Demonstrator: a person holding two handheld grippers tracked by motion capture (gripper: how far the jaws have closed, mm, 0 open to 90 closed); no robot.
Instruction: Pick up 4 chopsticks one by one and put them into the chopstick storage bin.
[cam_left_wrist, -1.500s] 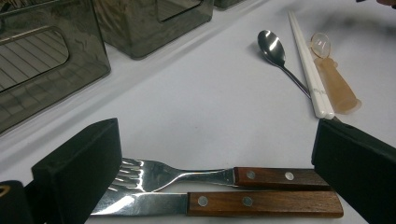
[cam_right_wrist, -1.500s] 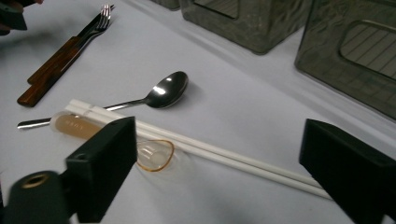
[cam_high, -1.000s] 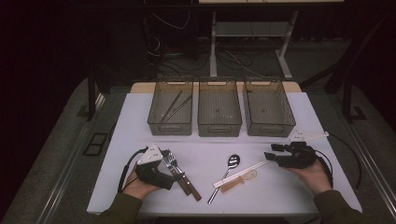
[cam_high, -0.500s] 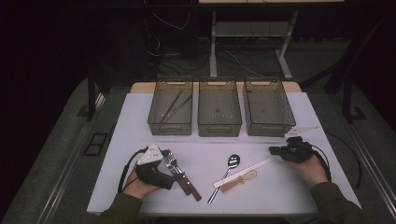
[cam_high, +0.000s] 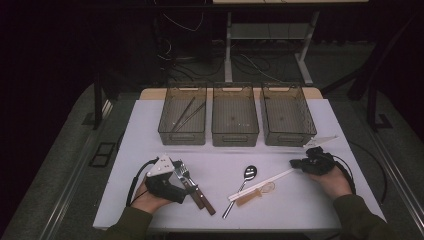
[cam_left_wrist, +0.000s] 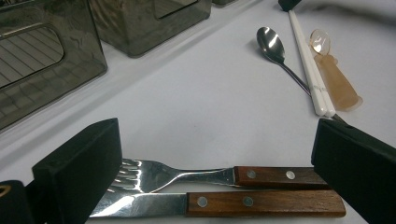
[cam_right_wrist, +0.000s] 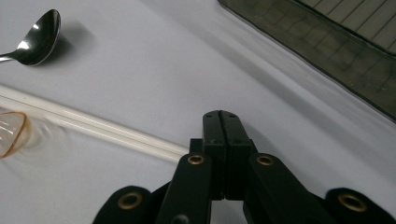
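Left gripper (cam_left_wrist: 210, 186): jaws spread wide, straddling a wood-handled steel fork (cam_left_wrist: 205, 176) and wood-handled knife (cam_left_wrist: 224, 204) lying side by side. Centre: steel spoon (cam_high: 244, 181), amber plastic spoon (cam_high: 255, 194). Right gripper (cam_right_wrist: 220, 122): jaws closed flat together, tips at the end of the white chopsticks (cam_right_wrist: 93, 126), which lie on the white table (cam_high: 220, 160).

The left gripper (cam_high: 176, 176) lay low over the surface in the person's left hand (cam_high: 150, 197), its jaws spread wide apart. The right gripper (cam_high: 296, 163) sat in the right hand (cam_high: 334, 181), pointing toward the left, its jaws having just closed until their pads met. Both forearms reached in from the near edge.
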